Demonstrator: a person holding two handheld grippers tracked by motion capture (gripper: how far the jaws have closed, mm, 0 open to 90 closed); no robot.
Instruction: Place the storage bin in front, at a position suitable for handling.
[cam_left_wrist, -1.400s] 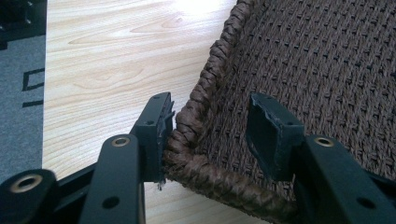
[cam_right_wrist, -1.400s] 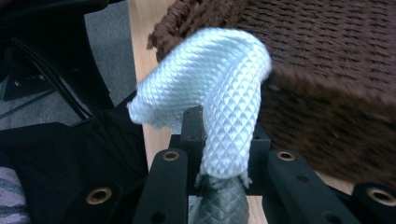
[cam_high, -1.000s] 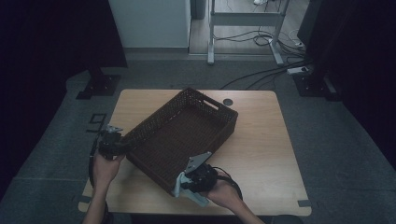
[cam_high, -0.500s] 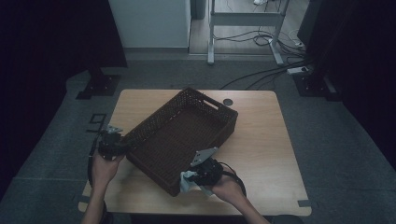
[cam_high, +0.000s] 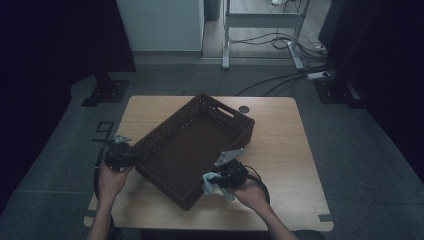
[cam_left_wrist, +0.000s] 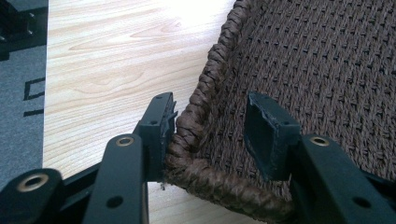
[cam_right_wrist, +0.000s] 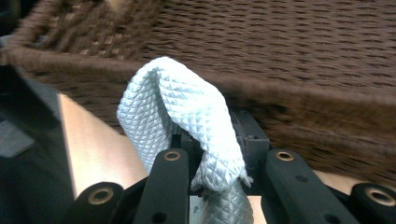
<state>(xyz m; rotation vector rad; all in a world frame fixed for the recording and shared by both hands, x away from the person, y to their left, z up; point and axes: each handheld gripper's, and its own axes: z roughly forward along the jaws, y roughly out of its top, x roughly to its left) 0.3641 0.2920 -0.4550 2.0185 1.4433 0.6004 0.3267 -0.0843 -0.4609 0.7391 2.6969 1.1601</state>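
The dark woven basket (cam_high: 195, 145) sits askew on the pale wood-grain worktop (cam_high: 280, 150); left gripper (cam_left_wrist: 210, 135), fingers part-open, straddles its braided rim; right gripper (cam_right_wrist: 217, 154), fingers shut, pinches a white diamond-textured cloth (cam_right_wrist: 182, 107) beside the basket's wall; no writing legible.

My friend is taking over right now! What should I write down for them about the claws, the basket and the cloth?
Left claw: straddles the corner rim of the brown wicker basket; one pad touches the outside, the inner one stands off.
Right claw: shut on a folded pale cloth, just outside the basket's near wall.
Basket sits askew on the wooden table, with nothing visible inside.
Done: cloth picked up.
Left: probably lift the cloth over the rim, drop it in.
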